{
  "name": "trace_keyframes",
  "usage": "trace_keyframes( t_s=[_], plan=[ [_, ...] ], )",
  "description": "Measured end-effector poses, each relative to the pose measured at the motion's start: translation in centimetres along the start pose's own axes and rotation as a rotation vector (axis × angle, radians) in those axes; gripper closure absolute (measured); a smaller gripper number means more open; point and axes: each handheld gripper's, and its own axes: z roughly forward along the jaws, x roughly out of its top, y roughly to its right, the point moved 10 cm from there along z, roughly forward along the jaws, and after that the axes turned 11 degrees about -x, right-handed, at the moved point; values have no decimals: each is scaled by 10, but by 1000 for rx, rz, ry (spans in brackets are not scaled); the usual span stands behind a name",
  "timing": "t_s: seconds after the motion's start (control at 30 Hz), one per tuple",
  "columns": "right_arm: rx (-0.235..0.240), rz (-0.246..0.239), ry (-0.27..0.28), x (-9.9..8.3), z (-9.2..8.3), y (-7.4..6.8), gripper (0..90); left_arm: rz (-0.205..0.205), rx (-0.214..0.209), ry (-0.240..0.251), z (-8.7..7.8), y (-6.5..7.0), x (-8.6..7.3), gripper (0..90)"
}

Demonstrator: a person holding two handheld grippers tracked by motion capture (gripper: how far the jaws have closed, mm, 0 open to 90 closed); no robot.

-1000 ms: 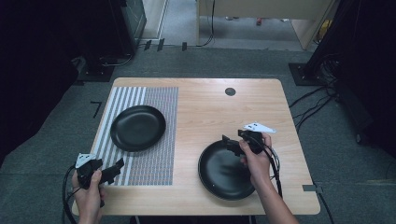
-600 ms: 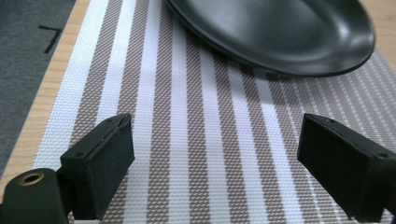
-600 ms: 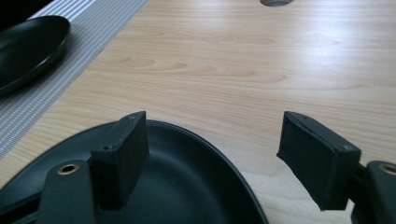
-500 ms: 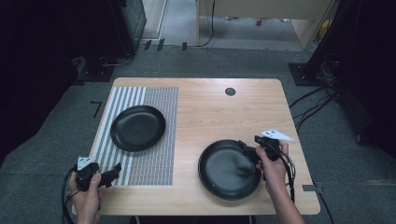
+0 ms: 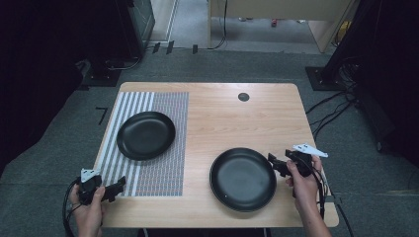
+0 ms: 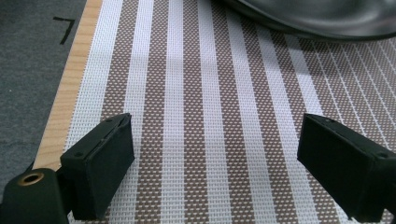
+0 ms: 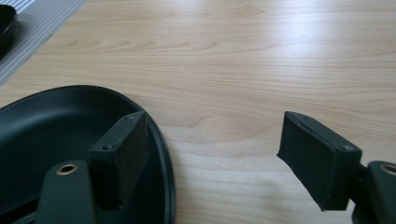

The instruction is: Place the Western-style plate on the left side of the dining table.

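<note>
Plate (image 5: 243, 178) bare on table (image 5: 232, 118) | second plate (image 5: 146, 135) on striped mat (image 5: 158, 168) | right tongs (image 5: 274, 164) apart at rim | left tongs (image 5: 116, 188) apart.

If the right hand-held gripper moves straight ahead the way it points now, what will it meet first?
Probably the rim of the black plate: the right hand-held gripper points at it, jaws open, one jaw already over the rim. Its height above the plate is unclear.

Just a dim workroom with grey carpet

Light wood table (image 5: 217, 106) sits on the grey carpet floor (image 5: 59, 148), black cables (image 5: 331, 106) trailing right, dark equipment (image 5: 123, 29) behind.
</note>
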Motion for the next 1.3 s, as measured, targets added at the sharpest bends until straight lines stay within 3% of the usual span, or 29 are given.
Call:
trace_keyframes(
  t_s=[0.4,0.7,1.0,1.3],
  plan=[
    [-63,41,-26,-20,-7,42,233,13,13,-11,-3,-7,-5,105],
    [-101,60,-38,-32,-12,64,229,26,22,-9,-5,-9,-7,105],
    [-138,66,-58,-47,-17,80,228,51,36,-9,-5,-9,-9,104],
    [-149,55,-75,-58,-20,83,227,94,73,-2,-3,-7,-11,100]
  ],
)
